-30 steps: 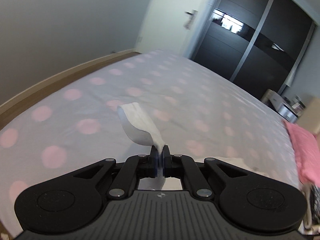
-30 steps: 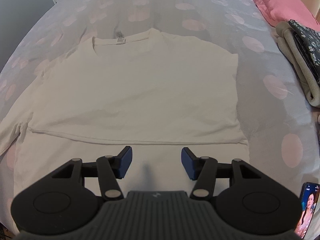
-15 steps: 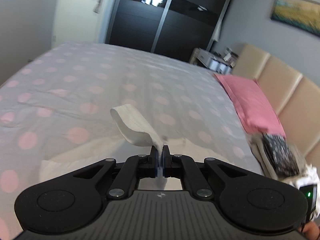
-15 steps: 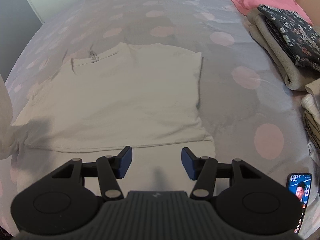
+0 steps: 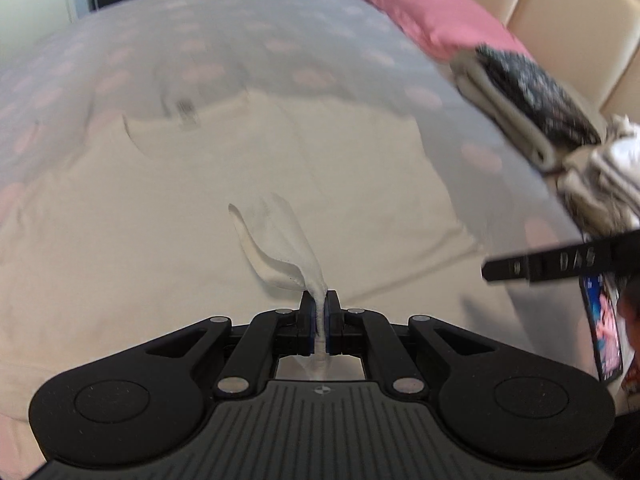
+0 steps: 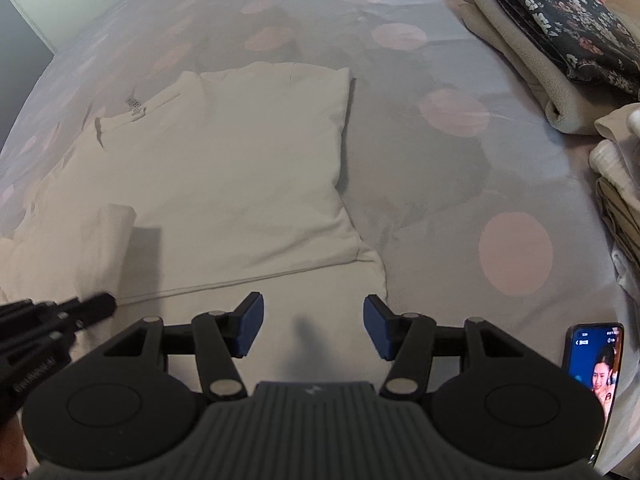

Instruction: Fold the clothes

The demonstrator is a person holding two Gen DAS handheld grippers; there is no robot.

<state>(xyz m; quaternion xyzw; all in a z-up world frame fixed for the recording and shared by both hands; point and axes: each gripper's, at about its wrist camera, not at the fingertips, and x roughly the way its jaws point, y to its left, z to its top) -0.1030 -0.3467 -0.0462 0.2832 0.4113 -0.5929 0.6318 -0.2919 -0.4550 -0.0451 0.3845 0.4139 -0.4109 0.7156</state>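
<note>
A cream T-shirt (image 5: 192, 208) lies flat on the dotted bedspread, its right side folded in and its neck label (image 6: 135, 105) at the far end. My left gripper (image 5: 319, 308) is shut on a strip of the shirt's sleeve (image 5: 276, 240), which curls up in front of the jaws above the shirt's body. In the right wrist view the left gripper's fingers (image 6: 92, 307) come in from the left, with the lifted sleeve (image 6: 110, 232) beyond them. My right gripper (image 6: 313, 326) stands open and holds nothing, just above the shirt's near hem (image 6: 320, 280).
Folded clothes (image 6: 552, 40) topped by a dark floral piece are stacked at the right, with more piles (image 6: 616, 160) nearer. A lit phone (image 6: 596, 364) lies at the bed's near right. A pink pillow (image 5: 432, 16) and beige headboard (image 5: 560, 20) lie beyond.
The left gripper, still shut on the sleeve, has swung from the bed's far side across over the shirt and tipped down. The right gripper slid towards the shirt's right edge.
</note>
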